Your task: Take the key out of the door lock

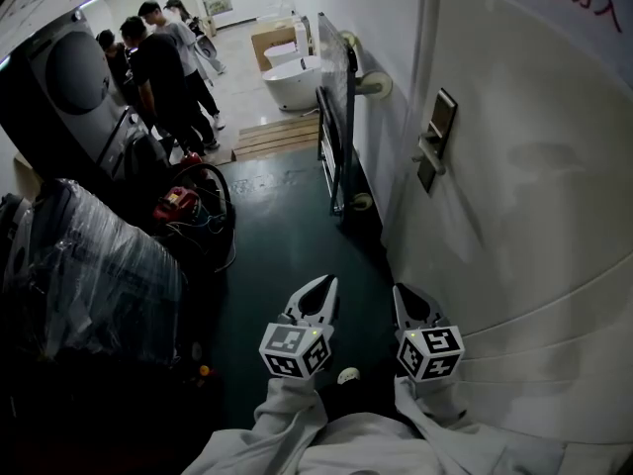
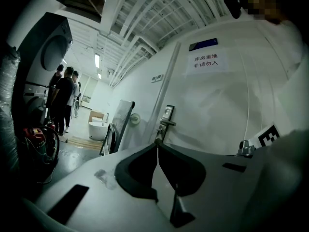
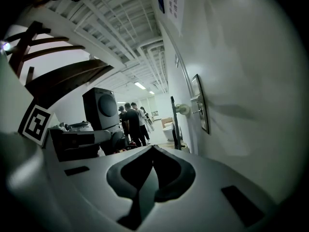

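The metal door lock (image 1: pixel 436 135) with its lever handle (image 1: pixel 427 147) sits on the white door (image 1: pixel 534 216) at the right. It also shows in the left gripper view as the lock (image 2: pixel 167 118) and in the right gripper view as the lock (image 3: pixel 199 108). A key is too small to make out. My left gripper (image 1: pixel 329 282) hangs low over the dark floor, well short of the lock, jaws shut and empty (image 2: pixel 157 143). My right gripper (image 1: pixel 400 291) is beside it, closer to the door, also shut with nothing held (image 3: pixel 152 147).
A framed panel (image 1: pixel 334 107) leans against the wall just past the door. Farther back are a wooden pallet (image 1: pixel 277 137) and a white tub (image 1: pixel 294 79). At left stand several people (image 1: pixel 158 57), a large drum machine (image 1: pixel 59 87), plastic-wrapped goods (image 1: pixel 89 265) and a red tool with cables (image 1: pixel 178 203).
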### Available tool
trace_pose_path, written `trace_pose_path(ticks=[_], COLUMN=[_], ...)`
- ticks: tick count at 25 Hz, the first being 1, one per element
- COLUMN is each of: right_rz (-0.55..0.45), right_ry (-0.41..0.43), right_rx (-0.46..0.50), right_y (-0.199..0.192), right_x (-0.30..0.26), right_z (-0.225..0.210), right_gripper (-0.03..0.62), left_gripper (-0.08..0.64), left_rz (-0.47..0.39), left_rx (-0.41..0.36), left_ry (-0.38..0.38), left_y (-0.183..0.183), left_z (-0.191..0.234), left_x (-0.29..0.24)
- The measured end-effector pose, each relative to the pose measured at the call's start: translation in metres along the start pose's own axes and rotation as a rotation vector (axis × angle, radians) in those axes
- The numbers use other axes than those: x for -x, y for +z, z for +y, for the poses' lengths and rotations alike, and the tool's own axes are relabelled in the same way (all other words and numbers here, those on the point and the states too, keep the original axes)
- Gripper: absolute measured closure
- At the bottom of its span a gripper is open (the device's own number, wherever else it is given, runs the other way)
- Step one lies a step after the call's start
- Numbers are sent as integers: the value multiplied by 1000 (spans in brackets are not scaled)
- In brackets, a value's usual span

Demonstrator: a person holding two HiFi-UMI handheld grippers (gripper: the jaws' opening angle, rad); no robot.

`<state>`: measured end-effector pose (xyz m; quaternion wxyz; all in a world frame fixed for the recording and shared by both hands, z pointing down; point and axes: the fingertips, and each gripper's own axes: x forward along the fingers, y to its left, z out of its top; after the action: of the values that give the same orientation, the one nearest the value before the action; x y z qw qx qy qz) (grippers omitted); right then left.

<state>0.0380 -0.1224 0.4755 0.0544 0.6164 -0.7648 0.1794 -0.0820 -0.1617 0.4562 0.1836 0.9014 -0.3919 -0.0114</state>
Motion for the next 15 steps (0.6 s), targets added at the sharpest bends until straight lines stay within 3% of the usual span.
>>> trace_pose_path(ticks=[7,15], right_rz=[37,53], right_ry=[-65,-63], right_rx=[-19,-15], right_y=[-11,-6], right_x=[-3,-28], right_z=[-16,-29], right_gripper=[540,541], left_gripper=[539,538], left_rz=[55,63], left_rx=[27,60], left_ry=[-57,-53], left_y=[-20,-20], left_z=[-4,11], left_x=[-10,-41])
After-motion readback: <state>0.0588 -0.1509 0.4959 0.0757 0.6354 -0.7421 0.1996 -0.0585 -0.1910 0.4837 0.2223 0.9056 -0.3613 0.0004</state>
